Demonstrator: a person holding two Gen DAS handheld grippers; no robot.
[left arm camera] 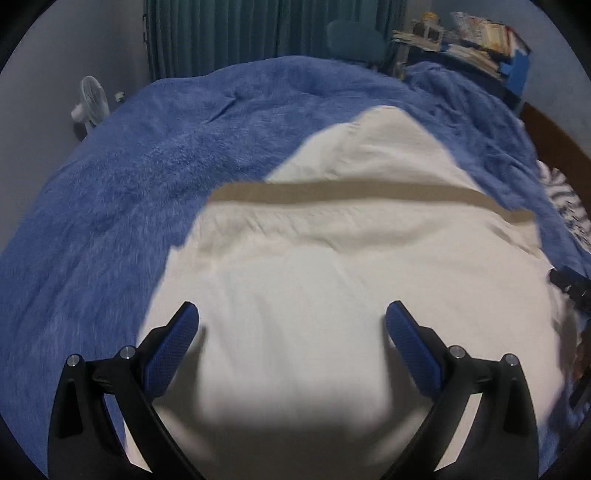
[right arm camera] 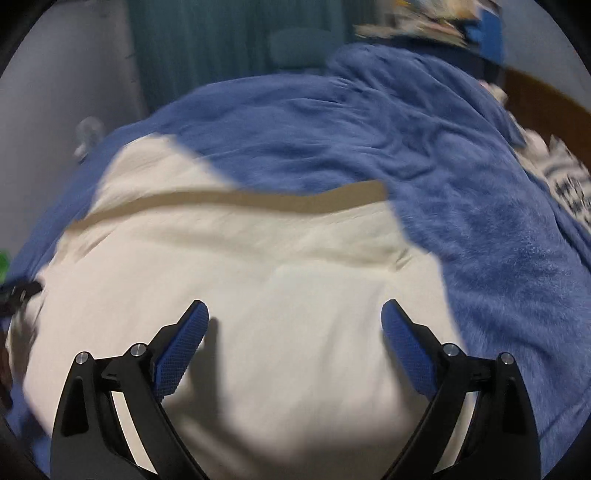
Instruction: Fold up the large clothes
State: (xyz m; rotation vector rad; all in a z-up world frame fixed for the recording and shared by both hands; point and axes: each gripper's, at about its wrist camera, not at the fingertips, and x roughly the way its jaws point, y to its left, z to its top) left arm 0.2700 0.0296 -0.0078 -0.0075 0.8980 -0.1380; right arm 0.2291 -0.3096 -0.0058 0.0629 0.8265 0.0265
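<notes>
A large cream garment (left arm camera: 314, 280) with a tan band (left arm camera: 351, 194) across it lies spread on a blue fleece blanket (left arm camera: 129, 177). My left gripper (left arm camera: 291, 321) is open and empty, hovering over the garment's near part. In the right wrist view the same garment (right arm camera: 258, 280) and tan band (right arm camera: 240, 201) show, slightly blurred. My right gripper (right arm camera: 295, 317) is open and empty above the garment's near right part. The right gripper's tip shows at the left view's right edge (left arm camera: 569, 284); the left gripper's tip shows at the right view's left edge (right arm camera: 18, 291).
The blue blanket (right arm camera: 480, 177) covers the bed. A small white fan (left arm camera: 90, 105) stands at the far left by the wall. Green curtains (left arm camera: 240, 33), a chair back (left arm camera: 356, 38) and a cluttered shelf (left arm camera: 476, 40) are behind. A patterned cloth (right arm camera: 565, 184) lies at right.
</notes>
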